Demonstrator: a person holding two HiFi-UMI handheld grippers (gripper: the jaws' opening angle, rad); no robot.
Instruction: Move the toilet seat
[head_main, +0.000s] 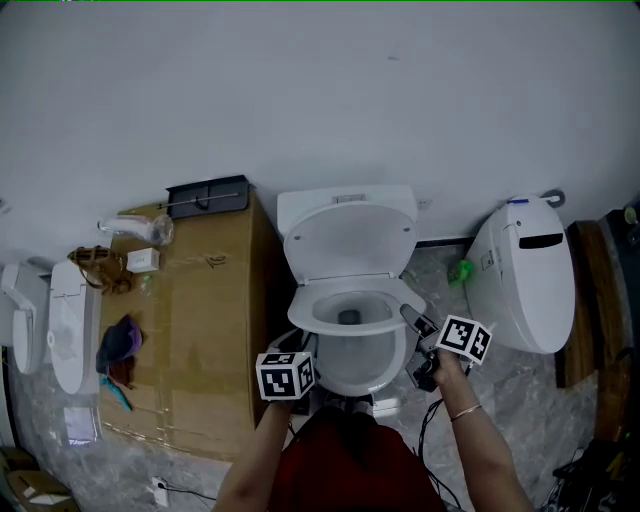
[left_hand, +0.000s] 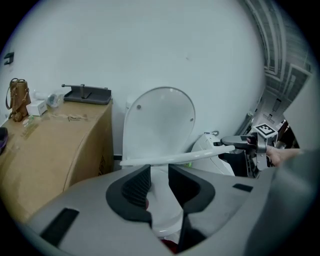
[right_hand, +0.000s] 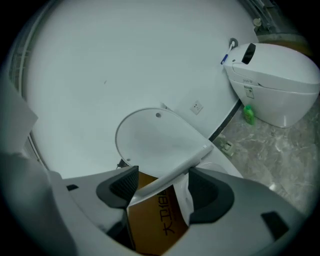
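The white toilet (head_main: 350, 365) stands at the centre with its lid (head_main: 350, 240) upright against the tank. The toilet seat (head_main: 303, 305) is tilted up off the bowl. My right gripper (head_main: 408, 315) is shut on the seat's right edge; in the right gripper view the seat (right_hand: 175, 170) runs slantwise between the jaws of that gripper (right_hand: 167, 187). My left gripper (head_main: 298, 352) is at the bowl's front left. In the left gripper view my left gripper (left_hand: 160, 182) stands open, with the seat (left_hand: 170, 159) crossing just beyond its tips and the right gripper (left_hand: 234, 142) at the seat's far end.
A tall cardboard box (head_main: 200, 330) stands tight against the toilet's left, bearing a black tray (head_main: 208, 195) and a brown bag (head_main: 95, 265). A second toilet (head_main: 525, 280) and a green bottle (head_main: 460, 270) are to the right. Cables (head_main: 430, 430) lie on the marble floor.
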